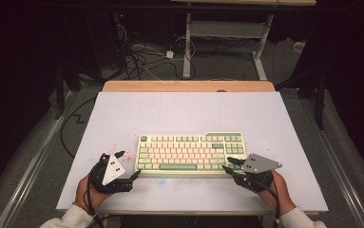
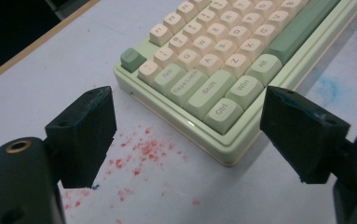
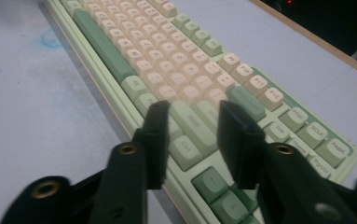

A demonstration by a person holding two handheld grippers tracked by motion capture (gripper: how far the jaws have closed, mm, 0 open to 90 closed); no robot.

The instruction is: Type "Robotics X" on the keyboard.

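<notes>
The person's two hands enter from the near edge of the bench (image 1: 122, 109), each carrying a gripper.

Left gripper (image 1: 122, 165): jaws spread wide, nothing between them. In the left gripper view the jaws frame the near left corner of the keyboard (image 2: 223, 65), with the Ctrl key (image 2: 223, 111) just ahead and between them. The pads stand clear of the case on both sides. Red specks (image 2: 143, 149) mark the bench surface below the left jaw.

Right gripper (image 1: 231, 166): jaws partly closed, with a narrow gap left. In the right gripper view they sit over the lower right key rows, above the right-hand Ctrl key (image 3: 185, 151). No key or edge is visibly pinched; whether the pads touch the key tops cannot be told.

Keyboard: it lies flat near the middle of the bench, long axis running left to right across it, front edge toward the person. Each gripper is at one near corner, so the keyboard lies directly ahead of both. The right gripper appears nearer, already over the keys; the left is just short of the corner.

Judgement: a lift or shift by the two short ends would require the left jaws to advance past the corner first.

Beyond the bench: a wooden strip (image 1: 189, 86) along the far edge, then cables (image 1: 141, 57) on the floor.
</notes>
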